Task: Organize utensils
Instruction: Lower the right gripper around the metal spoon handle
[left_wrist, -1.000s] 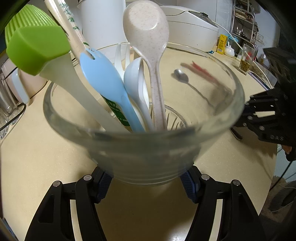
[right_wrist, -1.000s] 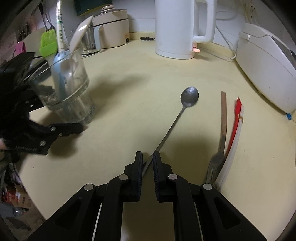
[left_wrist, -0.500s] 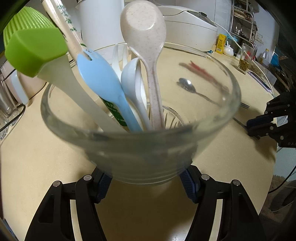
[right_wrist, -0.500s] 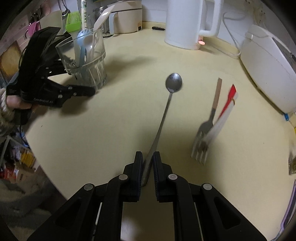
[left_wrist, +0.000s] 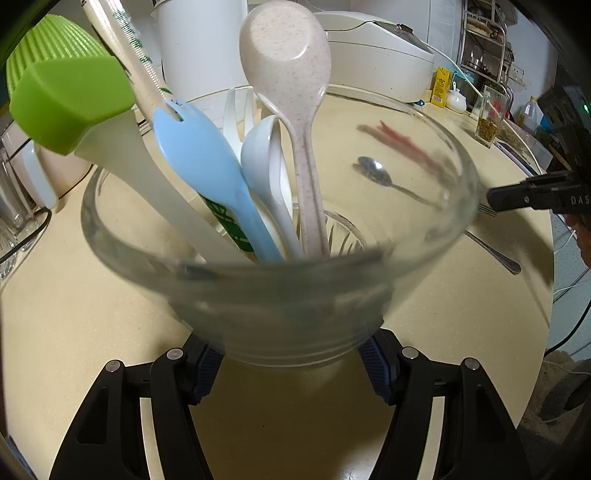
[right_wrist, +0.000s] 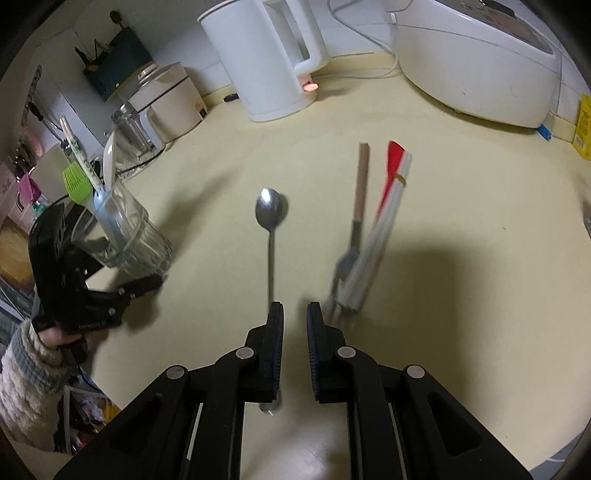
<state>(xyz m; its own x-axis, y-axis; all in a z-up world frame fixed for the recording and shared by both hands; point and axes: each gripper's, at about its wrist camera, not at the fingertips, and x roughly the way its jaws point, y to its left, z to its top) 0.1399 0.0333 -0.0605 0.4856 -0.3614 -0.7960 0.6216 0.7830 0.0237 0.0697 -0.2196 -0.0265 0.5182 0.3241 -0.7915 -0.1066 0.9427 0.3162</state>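
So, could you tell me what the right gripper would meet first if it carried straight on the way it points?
Probably the metal spoon: its handle runs up from the right gripper, near the left finger; depth is unclear.

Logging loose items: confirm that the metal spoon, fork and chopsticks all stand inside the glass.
Wrong: the right wrist view shows the metal spoon, fork and chopsticks lying on the counter, outside the glass.

A big yellow counter (right_wrist: 461, 258) is filling the kitchen. A white kettle (right_wrist: 266, 55) is standing by the white wall (right_wrist: 354, 22), its little light glowing.
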